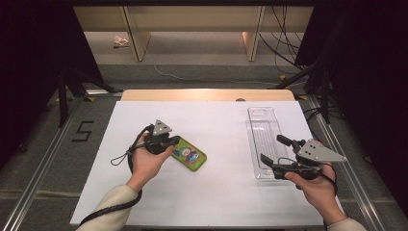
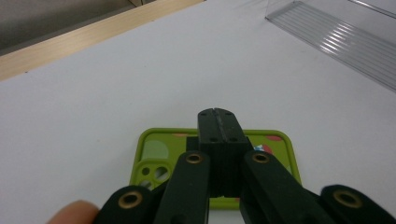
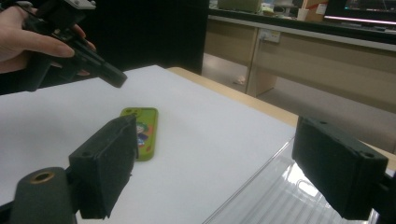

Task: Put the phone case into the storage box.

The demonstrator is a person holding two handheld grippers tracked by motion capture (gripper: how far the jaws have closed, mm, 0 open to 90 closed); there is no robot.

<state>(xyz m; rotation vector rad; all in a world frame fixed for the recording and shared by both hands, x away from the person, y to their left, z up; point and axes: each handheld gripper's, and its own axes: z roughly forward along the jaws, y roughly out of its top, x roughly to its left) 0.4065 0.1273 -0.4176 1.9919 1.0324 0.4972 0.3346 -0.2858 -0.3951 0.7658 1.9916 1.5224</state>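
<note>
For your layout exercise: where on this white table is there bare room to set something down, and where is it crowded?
Bare white table lies between the green cartoon-printed phone case and the long clear plastic tray, also along the far edge and the near middle. It is crowded at the case under the shut left gripper, and at the tray's near end by the open right gripper.

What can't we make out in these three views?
- Phone case: left gripper view, middle of its print covered by the left gripper, jaws shut with nothing between them.
- Phone case, high view: near end under that gripper; print too small to read.
- Clear tray: near end hidden by the right gripper; right gripper view cuts it at the bottom edge.
</note>
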